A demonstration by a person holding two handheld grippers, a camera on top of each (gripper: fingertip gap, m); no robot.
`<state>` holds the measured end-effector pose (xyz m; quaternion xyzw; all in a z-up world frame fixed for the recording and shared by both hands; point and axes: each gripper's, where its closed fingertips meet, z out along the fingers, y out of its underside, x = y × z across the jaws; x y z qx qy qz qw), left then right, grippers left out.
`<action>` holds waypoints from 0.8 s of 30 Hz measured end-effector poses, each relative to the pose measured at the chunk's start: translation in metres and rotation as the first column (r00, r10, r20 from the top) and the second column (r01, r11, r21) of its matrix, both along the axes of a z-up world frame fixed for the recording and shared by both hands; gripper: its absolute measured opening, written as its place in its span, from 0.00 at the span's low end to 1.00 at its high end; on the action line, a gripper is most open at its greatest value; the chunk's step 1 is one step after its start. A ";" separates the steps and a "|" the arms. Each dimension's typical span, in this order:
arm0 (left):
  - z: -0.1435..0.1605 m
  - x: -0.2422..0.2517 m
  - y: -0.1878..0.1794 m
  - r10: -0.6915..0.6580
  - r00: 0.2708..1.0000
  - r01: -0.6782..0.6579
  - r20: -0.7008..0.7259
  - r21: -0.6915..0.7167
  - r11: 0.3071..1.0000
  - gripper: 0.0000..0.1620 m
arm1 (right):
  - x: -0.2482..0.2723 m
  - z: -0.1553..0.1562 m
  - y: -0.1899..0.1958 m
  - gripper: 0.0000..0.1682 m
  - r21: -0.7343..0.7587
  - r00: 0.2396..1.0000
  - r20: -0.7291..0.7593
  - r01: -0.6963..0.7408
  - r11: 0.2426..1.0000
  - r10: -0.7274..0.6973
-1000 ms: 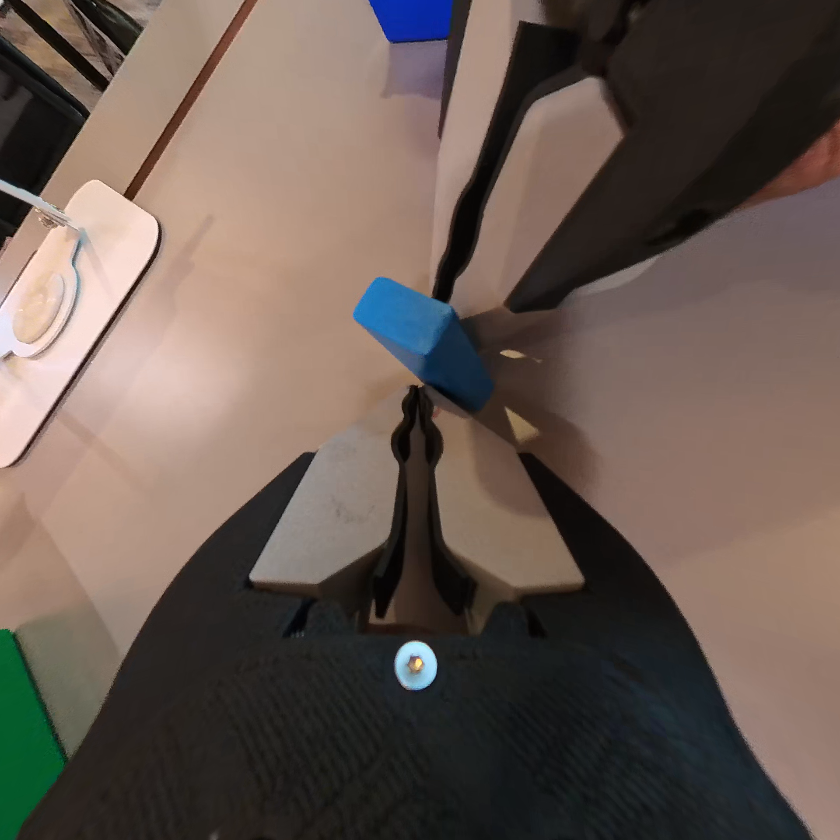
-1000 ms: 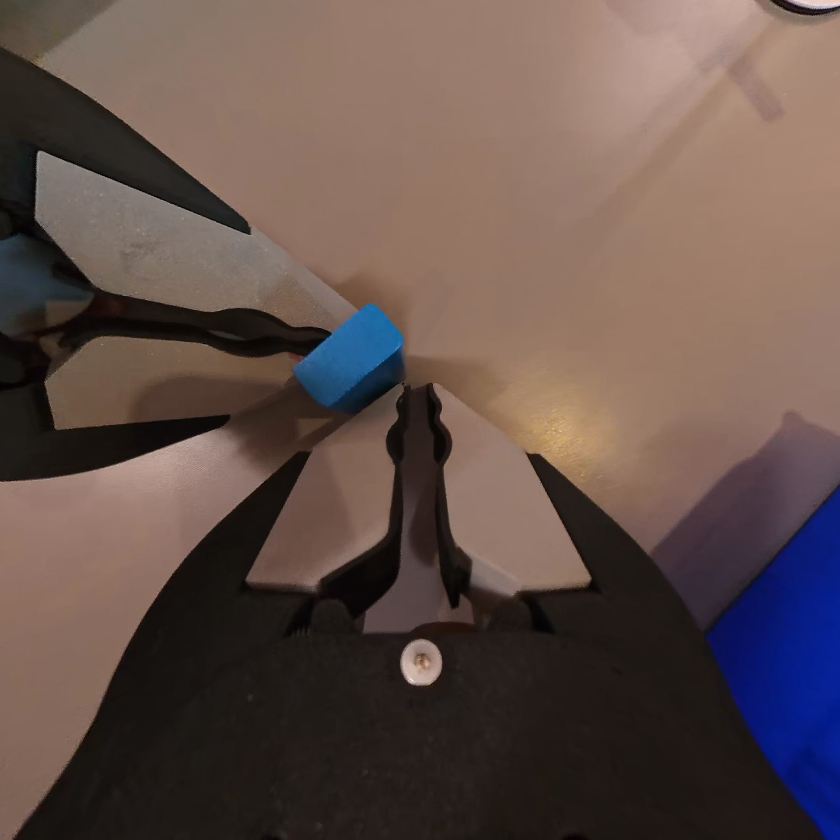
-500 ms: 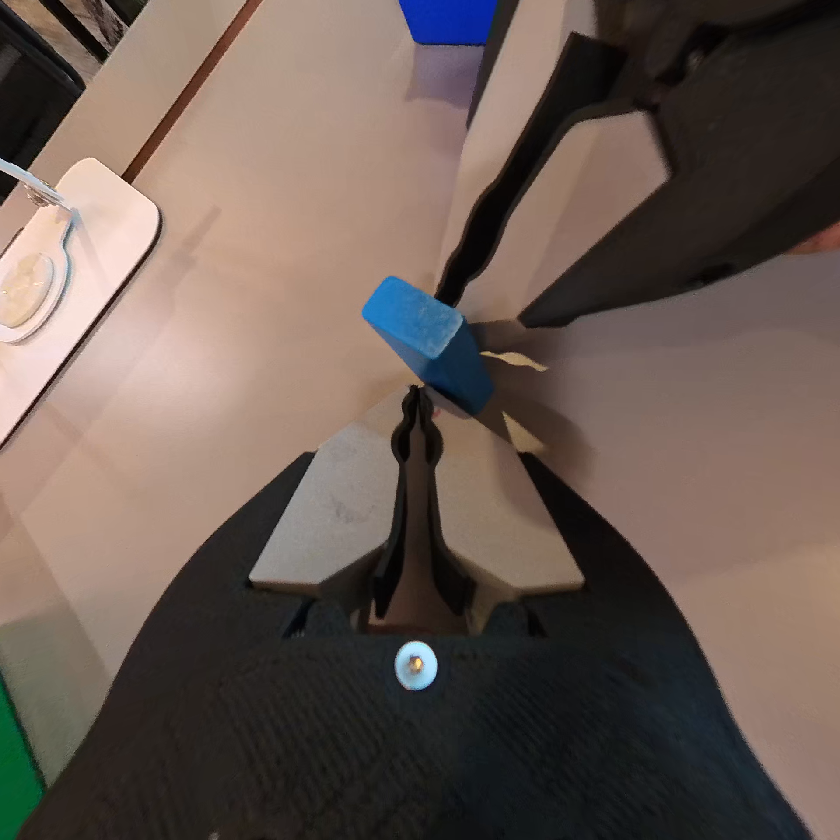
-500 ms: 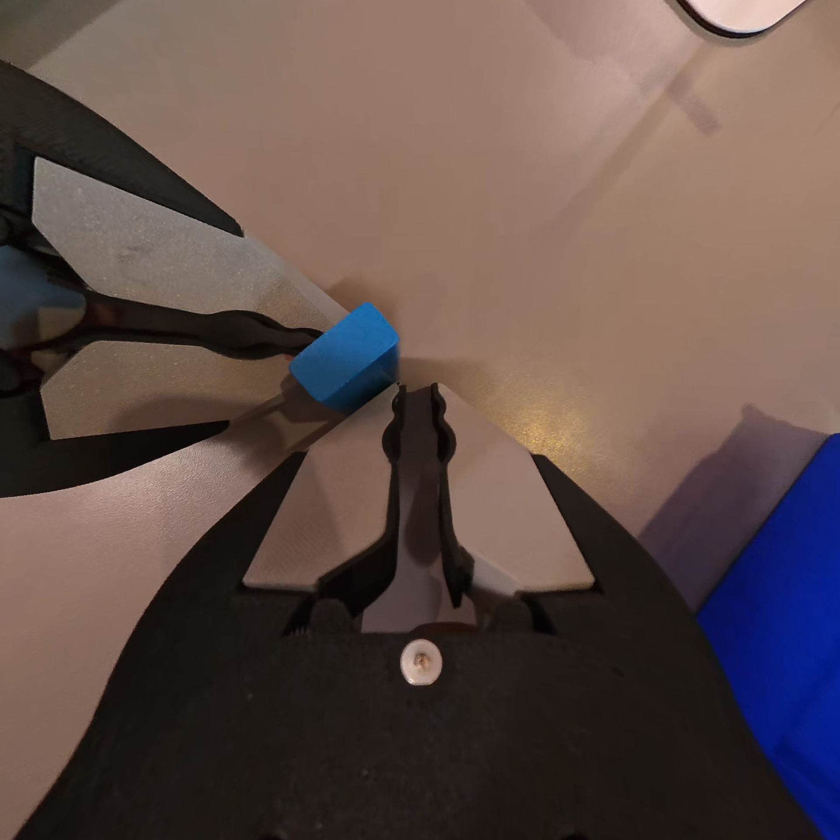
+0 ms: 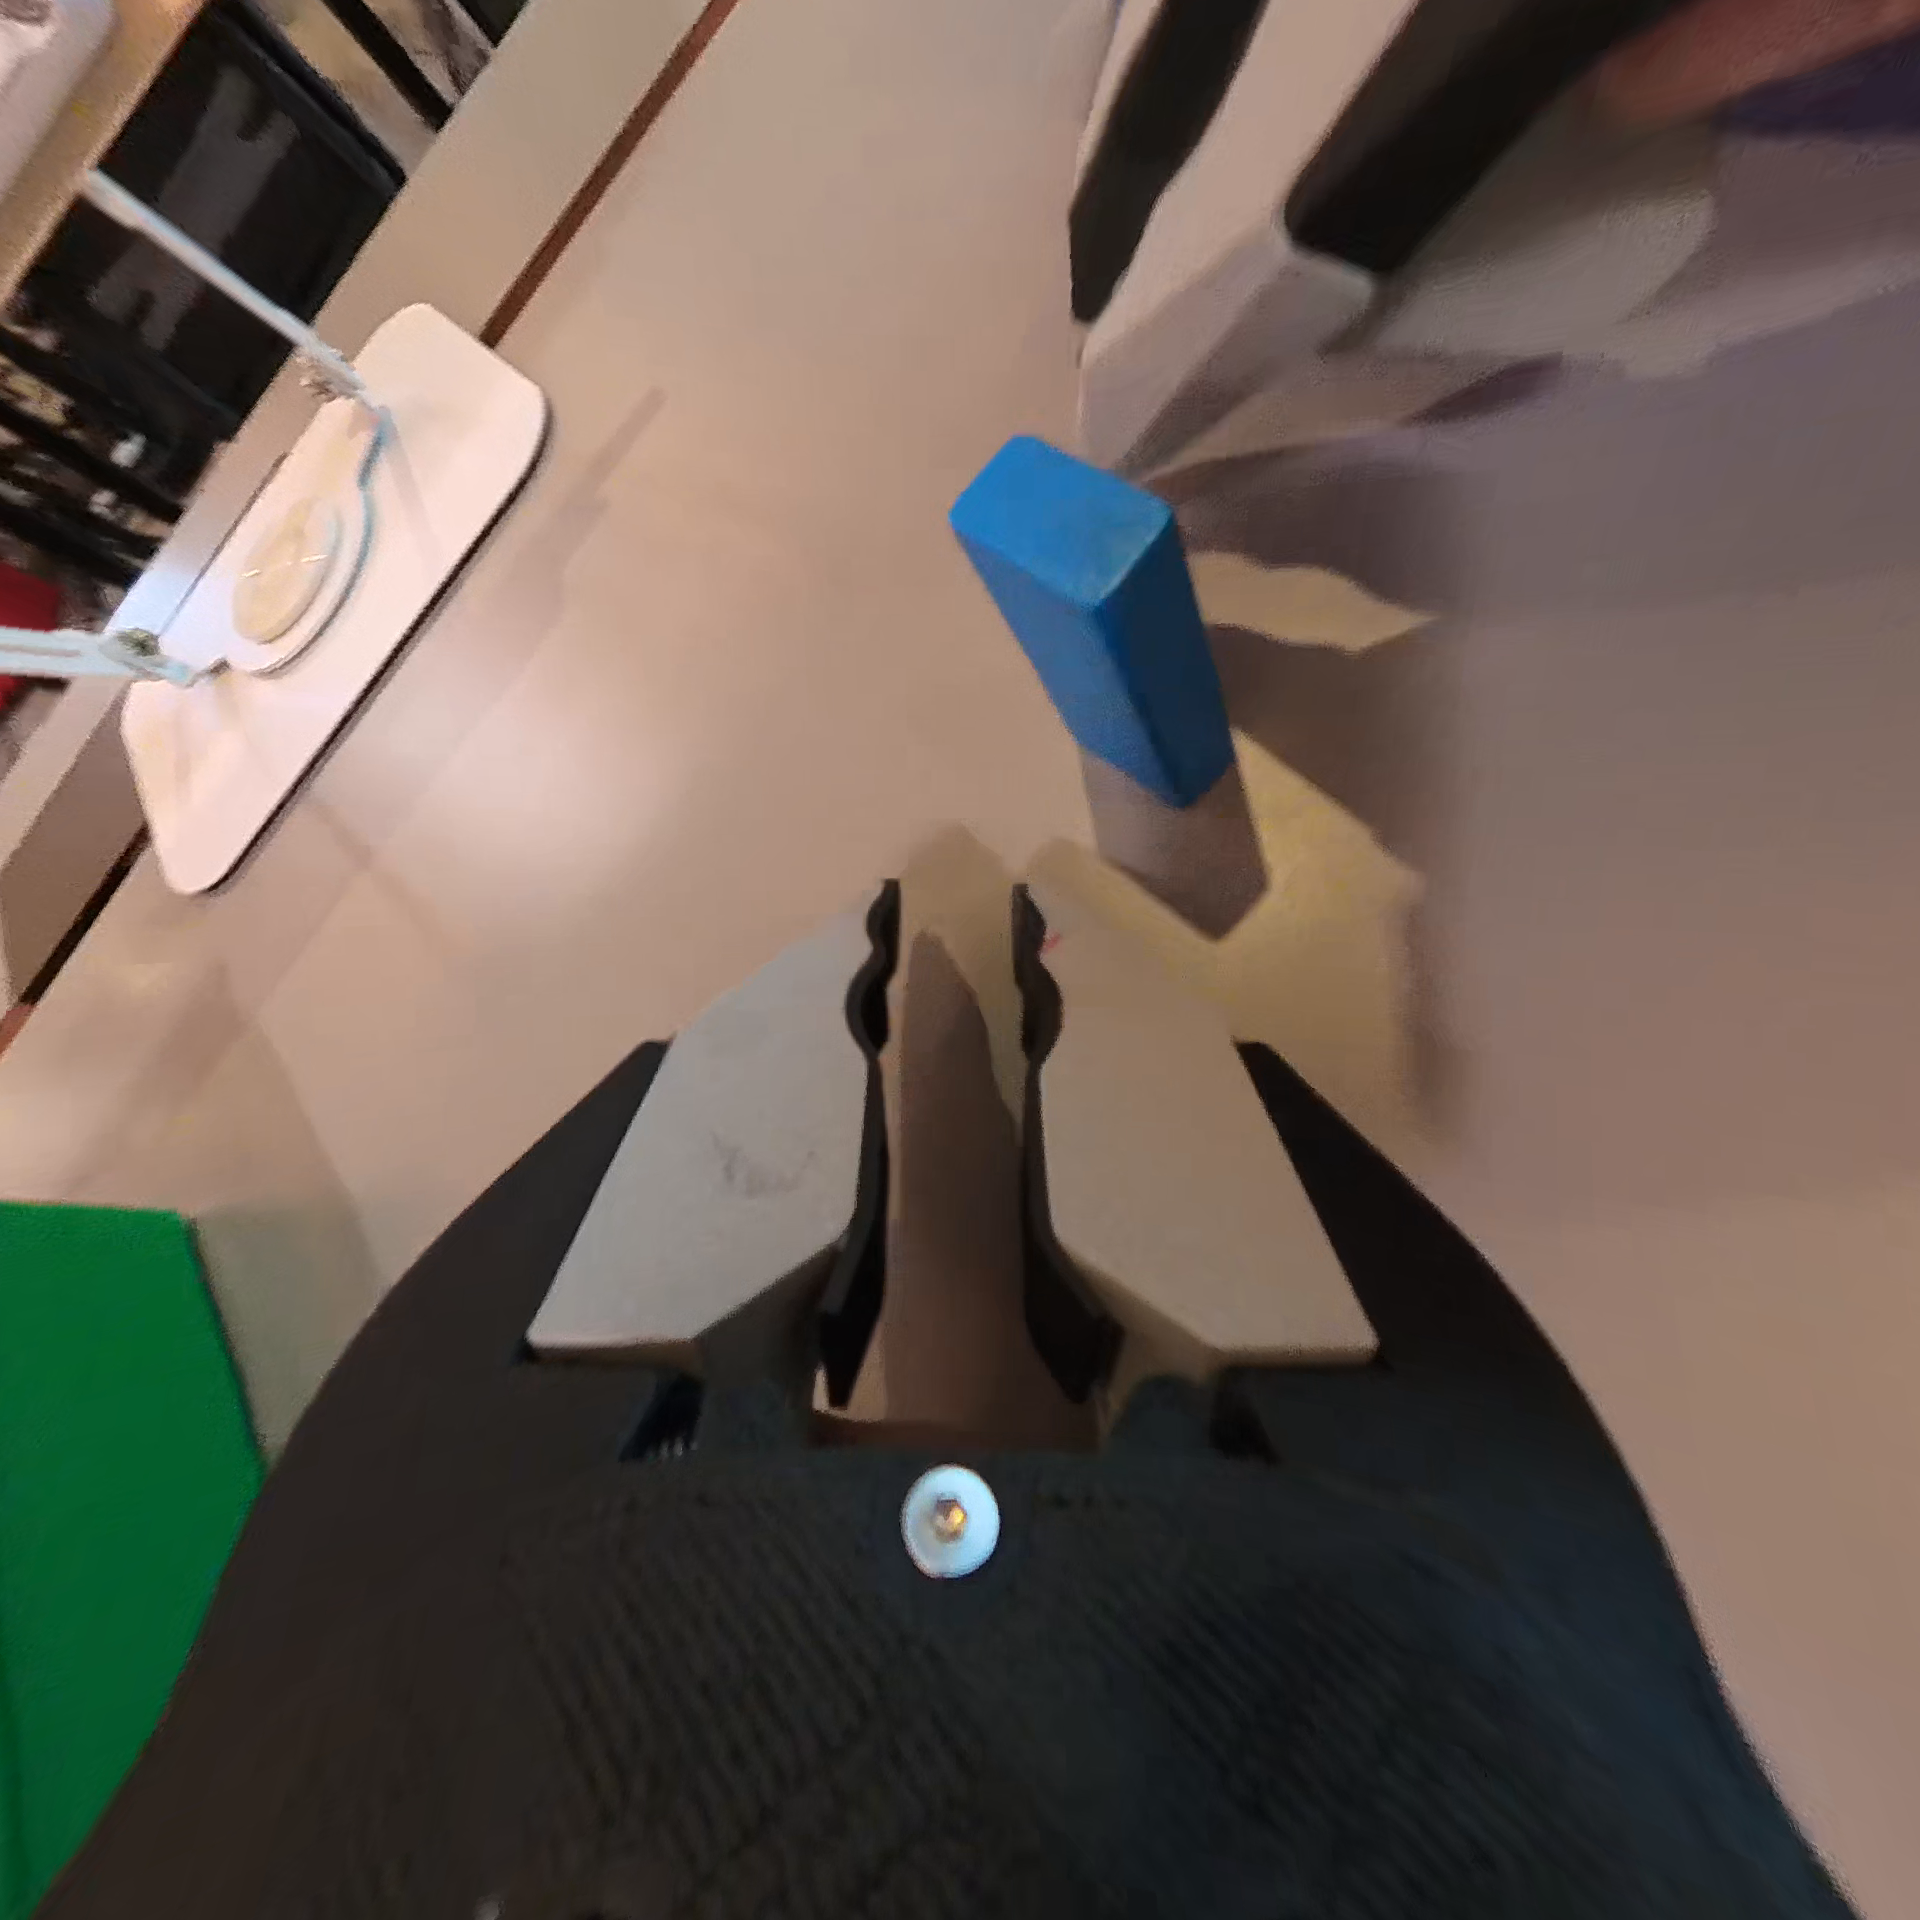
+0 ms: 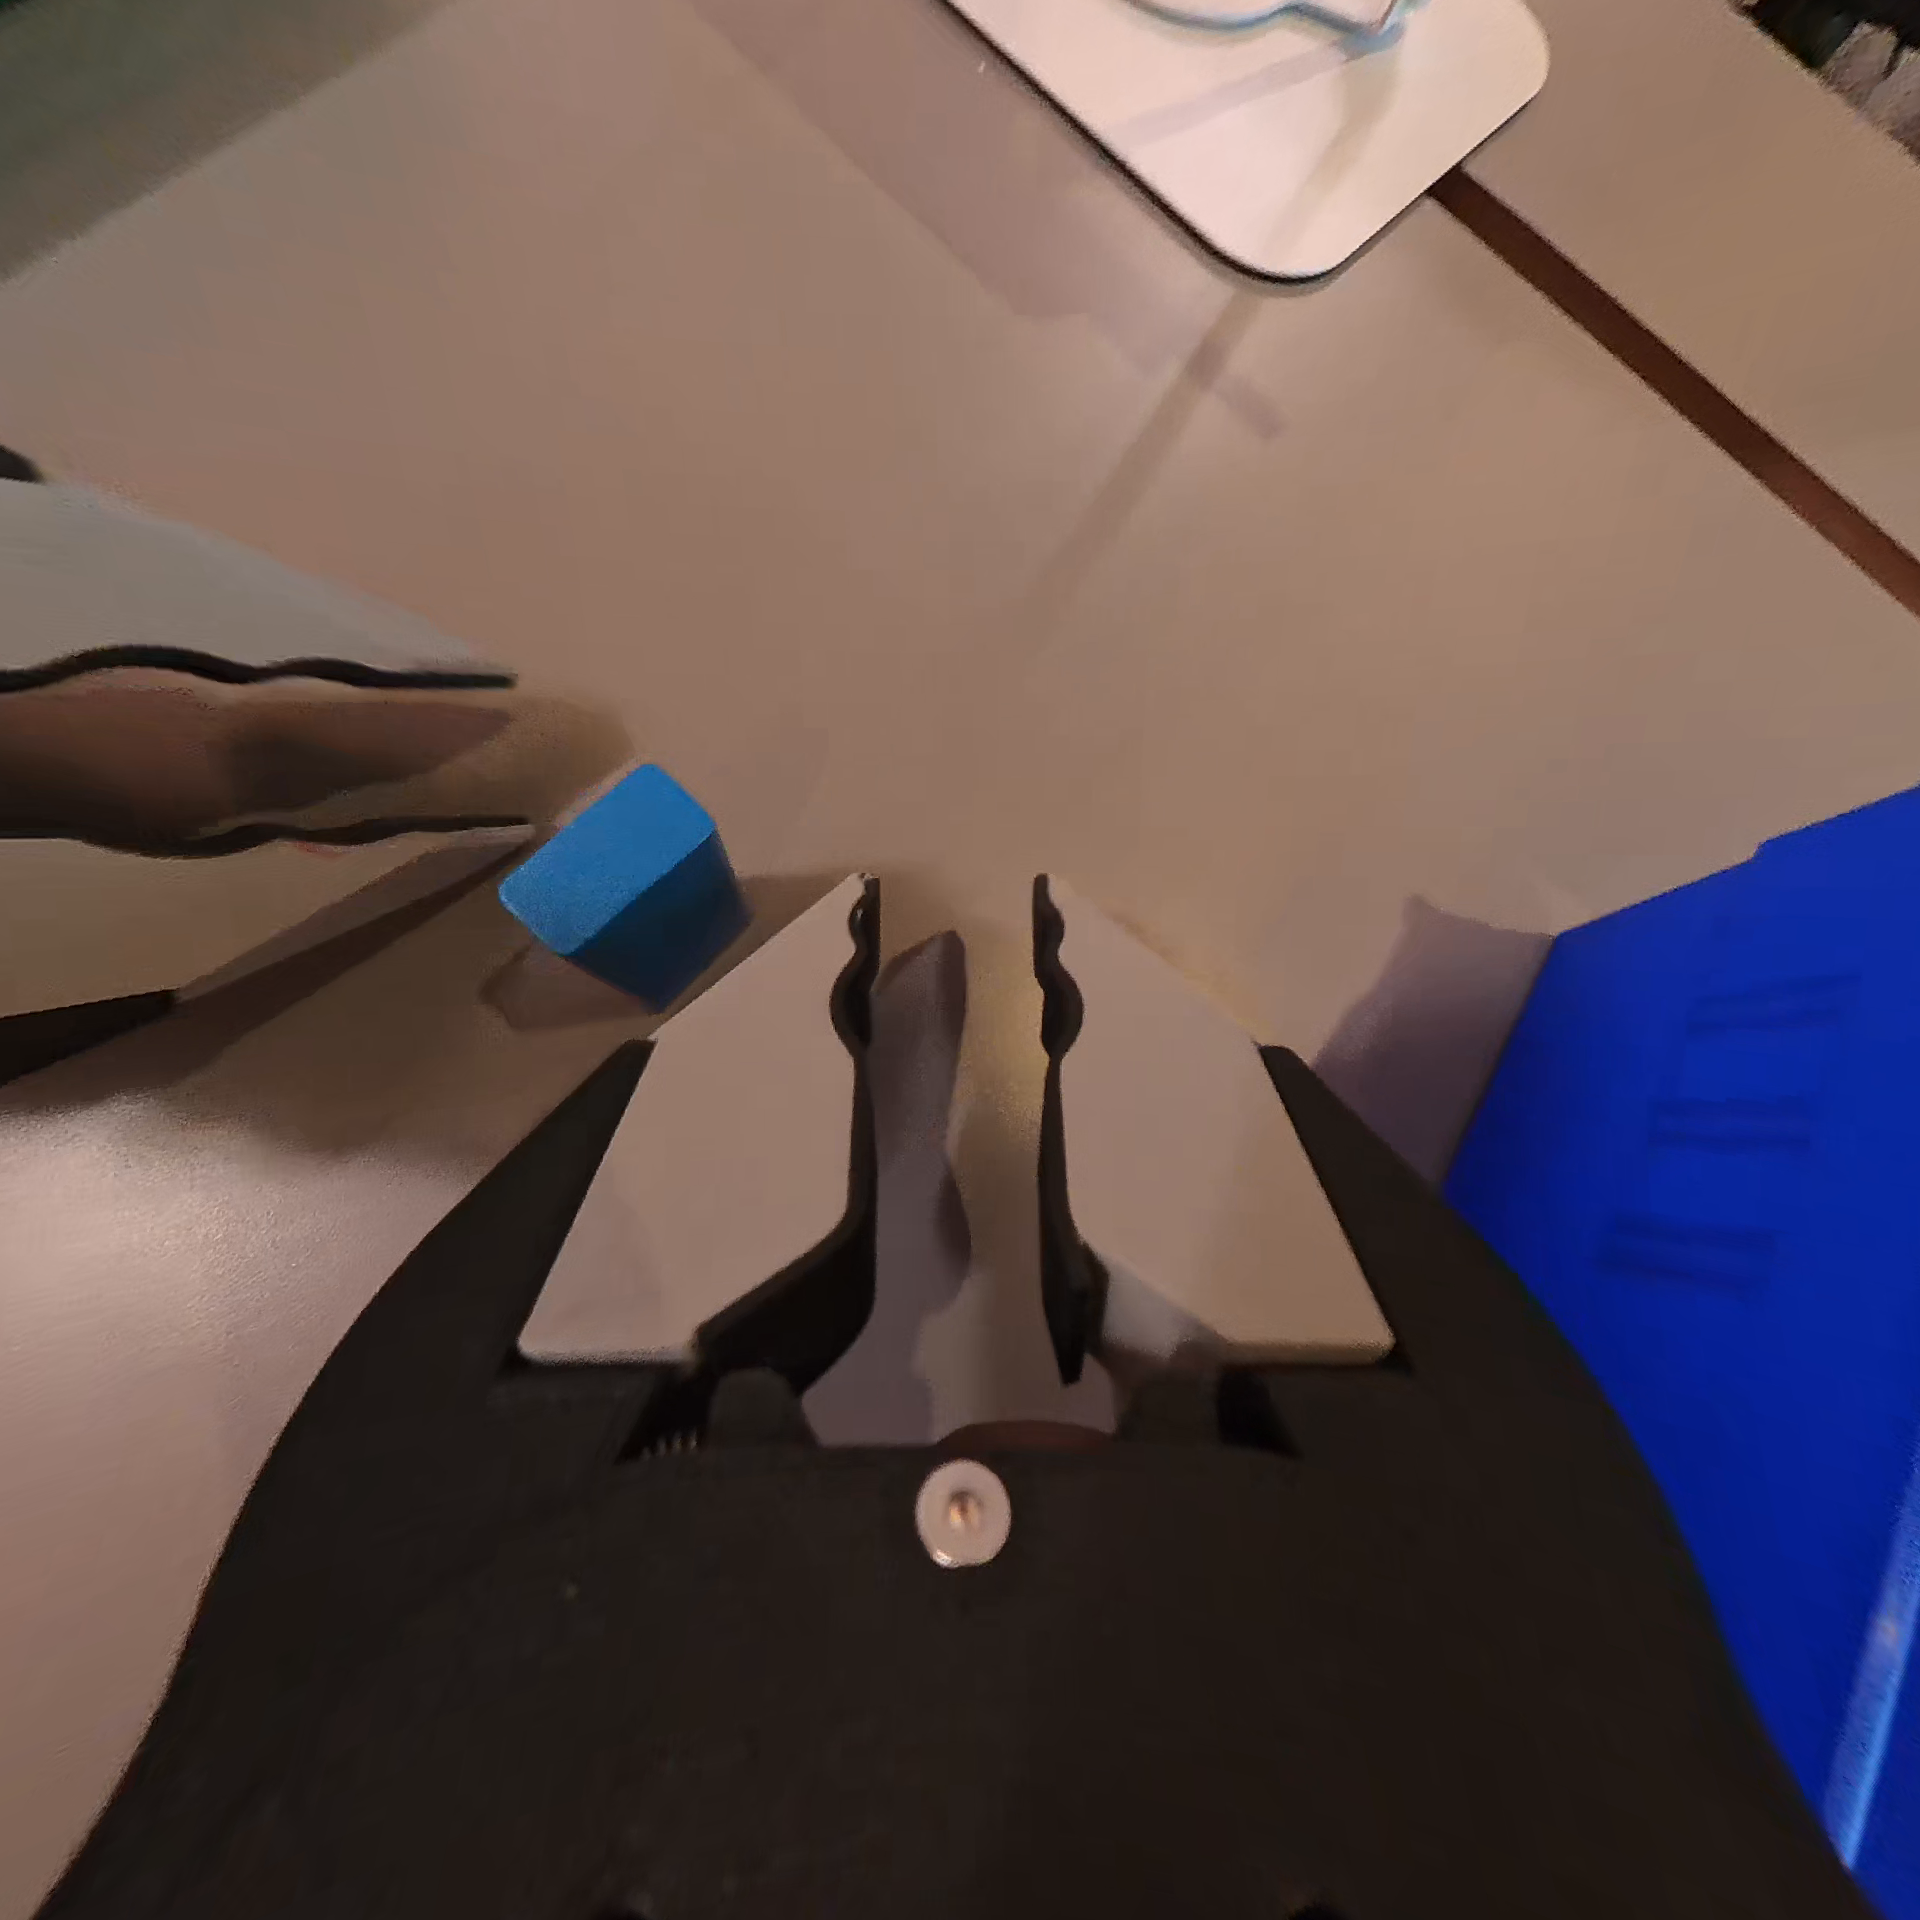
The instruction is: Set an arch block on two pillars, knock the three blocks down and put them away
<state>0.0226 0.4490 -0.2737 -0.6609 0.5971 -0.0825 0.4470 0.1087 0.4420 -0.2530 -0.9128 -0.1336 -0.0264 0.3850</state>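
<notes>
A blue pillar block [image 5: 1091, 623] stands on end on the beige table, free of both grippers; it also shows in the right wrist view [image 6: 623, 883]. My left gripper [image 5: 954, 904] is a little open and empty, just short of the block and to its left. My right gripper [image 6: 954, 894] is a little open and empty, with the block just left of its left fingertip. The right gripper is a blur beyond the block in the left wrist view [image 5: 1195, 260]. The left gripper [image 6: 260, 769] reaches in from the left in the right wrist view. No other block shows.
A blue bin [image 6: 1714, 1247] stands right of my right gripper. A green object [image 5: 104, 1455] lies at the left gripper's lower left. A white base board with a thin stand [image 5: 332, 582] sits farther along the table [image 6: 1299, 125]. A dark seam [image 6: 1662, 364] crosses the tabletop. Measured from the fingertips, the green object [image 5: 104, 1455] is 25 centimeters or so from the left gripper and 30 centimeters from the right.
Both grippers were shut with their tips against the blue block. Both have opened a little and drawn back from it, and the block stands free.
</notes>
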 end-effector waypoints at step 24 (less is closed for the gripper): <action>0.034 -0.248 0.109 0.525 0.845 -0.514 -0.102 -0.427 0.744 0.36 | 0.011 0.006 0.006 0.16 0.064 0.999 -0.012 0.040 0.997 -0.039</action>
